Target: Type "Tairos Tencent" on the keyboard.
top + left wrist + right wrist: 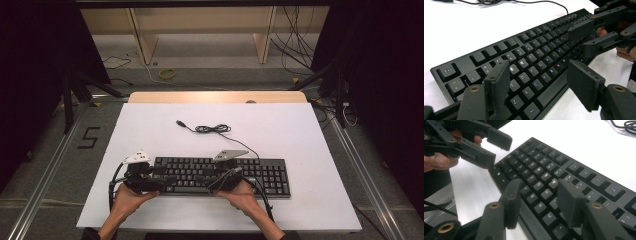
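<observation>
Lying across the near half of the white table point(280, 135), the black keyboard point(260, 175) runs from 9 o'clock to 3 o'clock, its front edge close to the person's hands. Its thin cable point(212, 129) leaves the back edge and trails toward 12 o'clock, where it ends in a loose coil and a plug on the bare table.

At about 7 o'clock of the keyboard, the left tongs point(150, 181) hang over its left end with the jaws apart and nothing between them. In the left gripper view these tongs point(539, 82) straddle the letter keys near the front row, and whether the pads touch the keys cannot be told.

Near 6 o'clock, the right tongs point(226, 180) sit over the middle of the keyboard. In the right gripper view the right tongs point(537, 200) also stand apart, above the keys, clamped on nothing; a pad may graze a key, but that is unclear. Each gripper view shows the other tongs farther off, beside the keyboard's edge.
</observation>
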A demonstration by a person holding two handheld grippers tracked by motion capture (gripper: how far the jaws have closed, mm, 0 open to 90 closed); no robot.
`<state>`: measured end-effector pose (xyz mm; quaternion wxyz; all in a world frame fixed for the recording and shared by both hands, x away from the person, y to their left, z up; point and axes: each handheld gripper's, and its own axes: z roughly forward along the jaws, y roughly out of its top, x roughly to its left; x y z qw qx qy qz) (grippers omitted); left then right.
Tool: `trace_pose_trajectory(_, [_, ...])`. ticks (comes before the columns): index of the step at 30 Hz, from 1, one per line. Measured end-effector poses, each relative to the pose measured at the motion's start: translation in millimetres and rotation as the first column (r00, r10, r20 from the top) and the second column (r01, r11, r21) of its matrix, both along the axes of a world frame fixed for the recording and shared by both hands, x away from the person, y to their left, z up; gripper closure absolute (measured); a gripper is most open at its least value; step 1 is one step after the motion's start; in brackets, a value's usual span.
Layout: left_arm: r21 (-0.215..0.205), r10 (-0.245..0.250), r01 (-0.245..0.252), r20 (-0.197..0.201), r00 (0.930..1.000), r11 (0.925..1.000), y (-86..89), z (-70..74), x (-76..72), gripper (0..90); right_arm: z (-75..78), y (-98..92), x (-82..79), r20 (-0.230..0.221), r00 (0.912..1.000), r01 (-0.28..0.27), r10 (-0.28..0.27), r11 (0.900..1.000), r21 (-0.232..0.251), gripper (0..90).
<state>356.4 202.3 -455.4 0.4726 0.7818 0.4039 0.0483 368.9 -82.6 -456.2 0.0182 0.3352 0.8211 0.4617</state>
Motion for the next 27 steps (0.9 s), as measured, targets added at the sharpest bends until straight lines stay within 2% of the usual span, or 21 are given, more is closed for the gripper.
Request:
trace_pose_trajectory(10, [0.01,-0.017,0.017,-0.007,0.9998,0.9998,-2.6,0.5,1.5,38.9,1.3,-3.8,-1.1,-0.006,0.9999,0.011,-0.011,1.0,0.019,45.5])
trace_pose_trajectory(13, [0.032,-0.02,0.02,-0.013,0.9997,0.9993,-3.5,0.7,2.1,42.9,2.6,-4.5,-2.2,-0.001,0.9999,0.012,-0.012,1.0,0.024,43.0])
trace_pose_trajectory(19, [0.05,-0.046,0.047,-0.026,0.9986,0.9976,-5.4,-0.2,3.7,52.9,2.8,-7.8,-4.2,0.0,0.9998,0.018,-0.018,1.0,0.018,40.4])
trace_pose_trajectory(27, [0.09,-0.086,0.089,-0.036,0.9956,0.992,-12.6,-1.1,5.4,64.6,2.1,-14.2,-5.5,0.003,0.9998,0.022,-0.022,1.0,0.021,39.7])
